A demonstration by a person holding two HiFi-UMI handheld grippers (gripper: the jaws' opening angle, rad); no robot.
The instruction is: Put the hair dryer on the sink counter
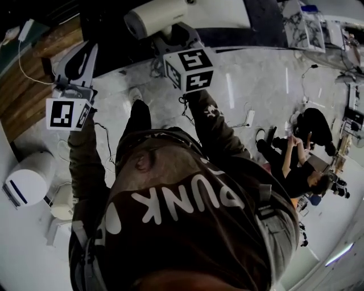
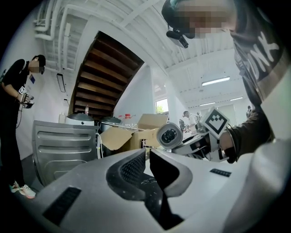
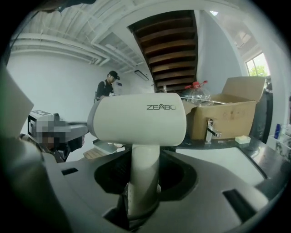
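Observation:
A white hair dryer (image 3: 138, 119) stands upright in my right gripper (image 3: 144, 170), whose jaws clamp its handle while the barrel lies crosswise above them. In the head view the hair dryer (image 1: 156, 17) sits above the right gripper's marker cube (image 1: 189, 69), close to the dark sink counter (image 1: 261, 31). The counter's tap (image 3: 211, 129) and white basin (image 3: 223, 157) lie ahead to the right. My left gripper (image 2: 148, 154) is shut on nothing and is held up at the left (image 1: 85, 51). From there the dryer's round end (image 2: 169, 135) shows.
A cardboard box (image 3: 223, 113) and a bottle stand on the counter behind the tap. A person sits on the floor at right (image 1: 307, 165). Another person stands at left (image 2: 13, 113) near a metal cabinet (image 2: 63, 145). A white round appliance (image 1: 28, 179) is at lower left.

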